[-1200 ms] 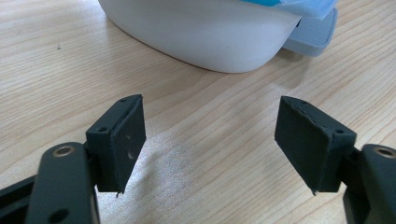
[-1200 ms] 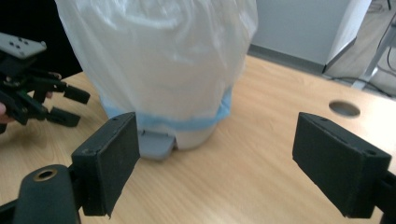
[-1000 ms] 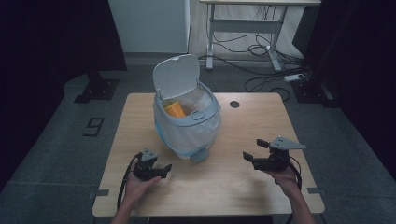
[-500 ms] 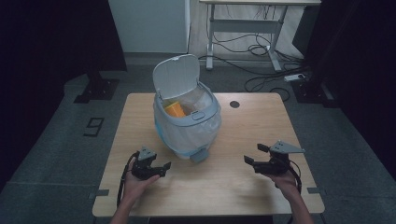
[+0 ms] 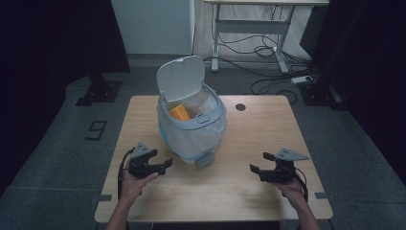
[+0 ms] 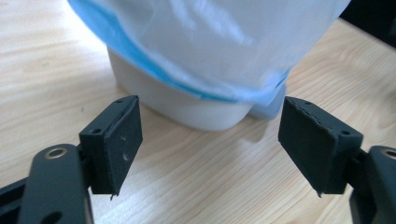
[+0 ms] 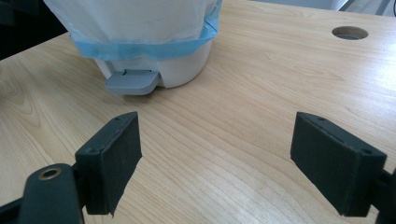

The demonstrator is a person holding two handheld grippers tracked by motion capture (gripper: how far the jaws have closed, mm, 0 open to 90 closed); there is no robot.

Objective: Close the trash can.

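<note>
While the left gripper (image 5: 165, 164) has lifted closer to the lined bin (image 5: 191, 125), the right gripper (image 5: 258, 164) has sunk slightly. Both gape, holding nothing; a grab at the liner looks next

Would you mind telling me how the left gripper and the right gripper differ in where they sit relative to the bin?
The left gripper sits close beside the bin, its jaws nearly at the base; the right gripper sits well apart from it, over bare table. The left gripper faces the bin's plain side, while the right gripper faces its grey pedal. Both are open and hold nothing.
</note>
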